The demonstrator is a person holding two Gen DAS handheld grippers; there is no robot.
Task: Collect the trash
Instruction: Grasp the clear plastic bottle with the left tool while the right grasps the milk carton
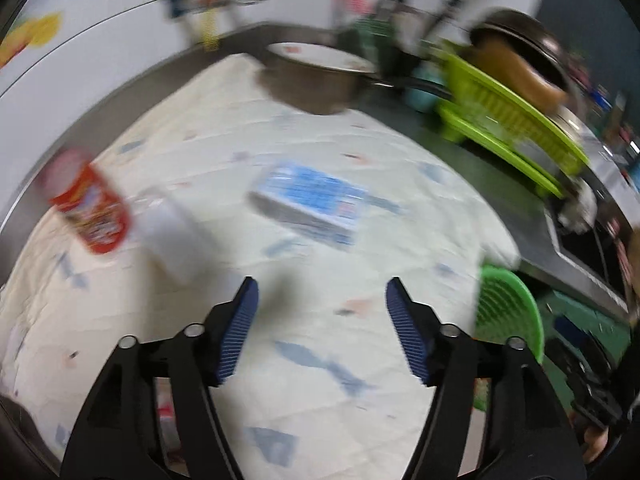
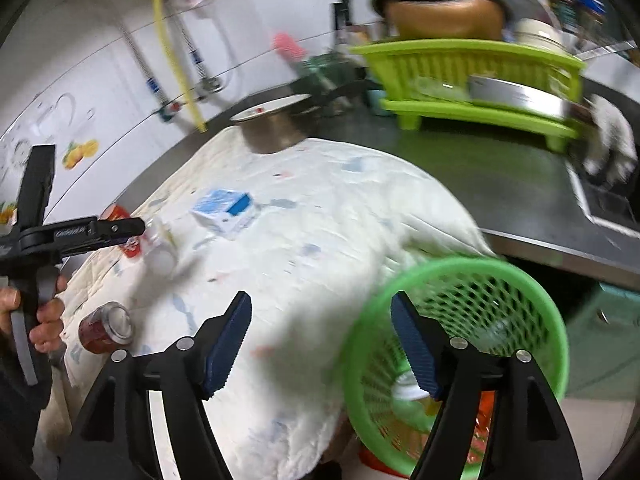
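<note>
A blue-and-white carton (image 1: 310, 202) (image 2: 225, 209) lies on the white quilted cloth (image 1: 280, 360), ahead of my open, empty left gripper (image 1: 322, 300). A red snack can (image 1: 91, 210) and a white plastic cup (image 1: 174, 236) lie to its left. A dark red drink can (image 2: 105, 329) lies near the cloth's left edge in the right wrist view. My right gripper (image 2: 320, 320) is open and empty, over the cloth beside the green mesh basket (image 2: 520, 280), which holds a white-lidded item (image 2: 406, 394). The left gripper also shows at the left of the right wrist view (image 2: 136, 226).
A metal pot with a white plate (image 1: 316, 80) stands at the cloth's far edge. A green dish rack (image 2: 472, 80) with pans sits on the steel counter (image 2: 500, 184) at the back right. A sink (image 2: 616, 200) lies to the right. A white tiled wall runs behind.
</note>
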